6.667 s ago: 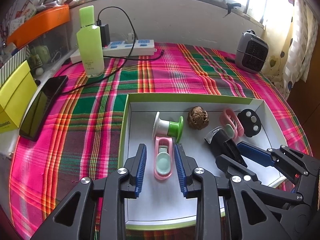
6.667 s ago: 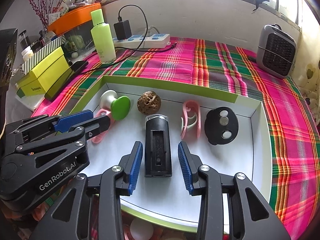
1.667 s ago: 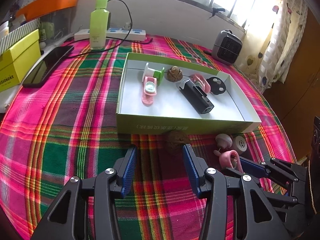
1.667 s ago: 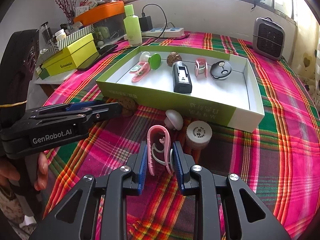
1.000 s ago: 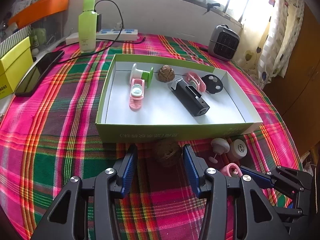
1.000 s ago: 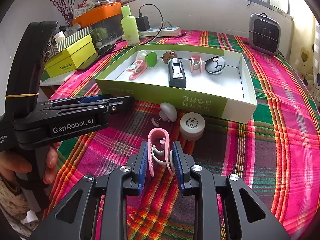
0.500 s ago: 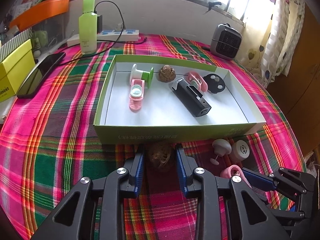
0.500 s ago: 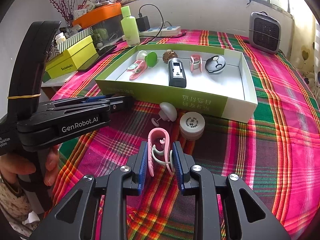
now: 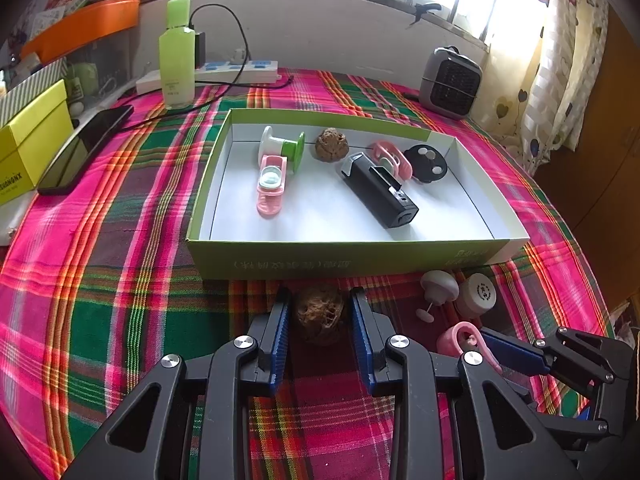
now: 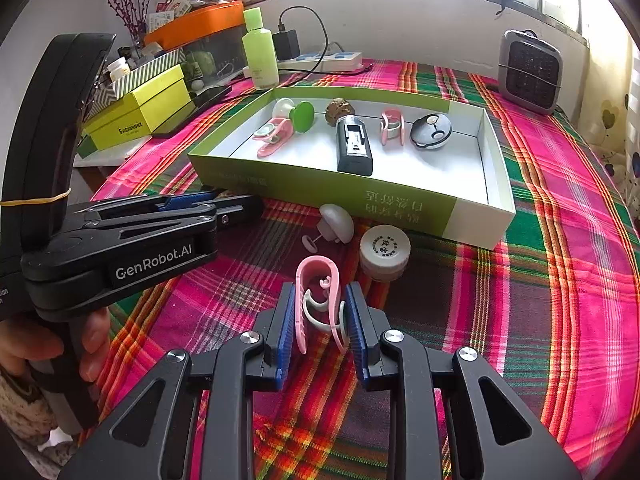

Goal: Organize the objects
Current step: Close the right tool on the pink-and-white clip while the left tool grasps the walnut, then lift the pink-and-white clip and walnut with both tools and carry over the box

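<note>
My left gripper (image 9: pixel 320 322) pinches a brown walnut (image 9: pixel 321 314) that sits on the plaid cloth of the worktop (image 9: pixel 100 280), just in front of the near wall of the green tray (image 9: pixel 340 260). Both blue pads (image 9: pixel 280 336) press on the walnut's sides; its underside is hidden in shadow.

My right gripper (image 10: pixel 320 320) is pinched on a pink clip (image 10: pixel 318 300), standing on edge between the pads. The clip's lower end is cut off behind the pads, and I cannot tell whether it touches the cloth. In the left wrist view only the clip's curved top shows.

Just beyond the clip, near the tray's front wall:
- a white mushroom-shaped part (image 10: pixel 334 224), lying on its side;
- a round white cap (image 10: pixel 384 248) with a printed mark too small to read.

Inside the tray:
- a white-and-green spool (image 9: pixel 282 148);
- a pink holder (image 9: pixel 271 186) with a pale round insert;
- a second walnut (image 9: pixel 331 144);
- a black rectangular device (image 9: pixel 380 192);
- a second pink clip (image 9: pixel 390 158), partly hidden behind the black device in the left wrist view;
- a black disc (image 9: pixel 426 162) with two pale spots.

In the right wrist view the body of my left gripper hides the first walnut. A hand (image 10: pixel 48 344) holds its grip, cut off at the frame edge.
</note>
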Tool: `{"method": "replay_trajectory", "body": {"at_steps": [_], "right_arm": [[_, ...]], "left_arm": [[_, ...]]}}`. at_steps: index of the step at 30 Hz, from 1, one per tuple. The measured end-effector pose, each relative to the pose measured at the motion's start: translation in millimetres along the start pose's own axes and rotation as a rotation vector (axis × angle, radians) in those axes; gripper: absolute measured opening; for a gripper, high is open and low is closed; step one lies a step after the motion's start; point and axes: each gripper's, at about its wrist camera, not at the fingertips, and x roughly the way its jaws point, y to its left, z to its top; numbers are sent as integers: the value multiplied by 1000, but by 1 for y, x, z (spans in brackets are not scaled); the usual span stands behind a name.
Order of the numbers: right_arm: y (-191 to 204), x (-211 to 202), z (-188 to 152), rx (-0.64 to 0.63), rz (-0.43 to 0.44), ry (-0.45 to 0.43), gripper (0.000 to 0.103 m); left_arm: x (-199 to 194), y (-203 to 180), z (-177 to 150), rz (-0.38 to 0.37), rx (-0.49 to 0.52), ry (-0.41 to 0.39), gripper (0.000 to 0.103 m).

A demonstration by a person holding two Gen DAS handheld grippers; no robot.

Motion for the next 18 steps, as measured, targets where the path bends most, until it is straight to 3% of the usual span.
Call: {"method": "replay_trajectory", "body": {"at_steps": [18], "right_arm": [[3, -4, -1, -1, -25, -15, 25]], "left_arm": [[-15, -3, -7, -2, 13, -33, 27]]}}
